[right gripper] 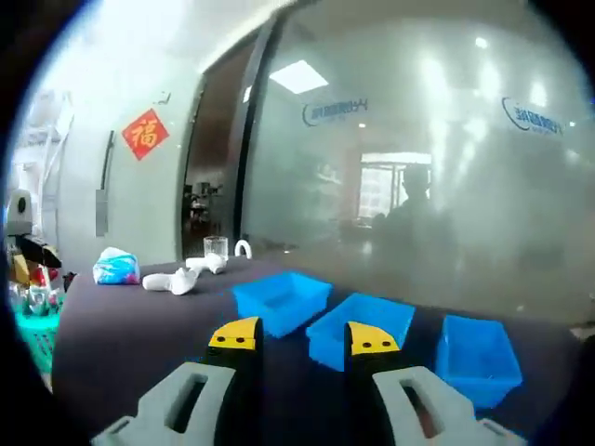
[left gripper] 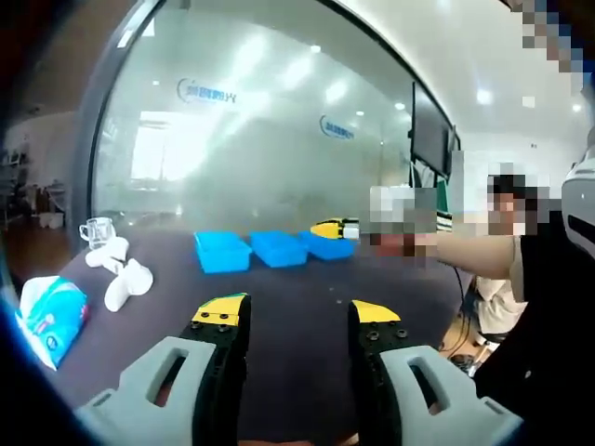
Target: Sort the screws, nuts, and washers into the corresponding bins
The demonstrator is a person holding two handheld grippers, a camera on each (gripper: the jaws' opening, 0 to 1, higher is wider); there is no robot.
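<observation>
Three shallow blue plastic bins (right gripper: 363,334) sit in a row on the dark desk (left gripper: 297,288), side by side so that each can take one kind of part. No screws, nuts or washers can be made out. The left gripper (left gripper: 296,318) hangs back with jaws apart and empty, while the right gripper (right gripper: 304,339) hovers near the bins, jaws likewise apart and empty, probably poised before any pick.

Bare dark table (left gripper: 297,279) ahead, three blue bins (right gripper: 358,330) blocking the far side

Three blue bins (right gripper: 358,330), one glass (right gripper: 215,247)
</observation>
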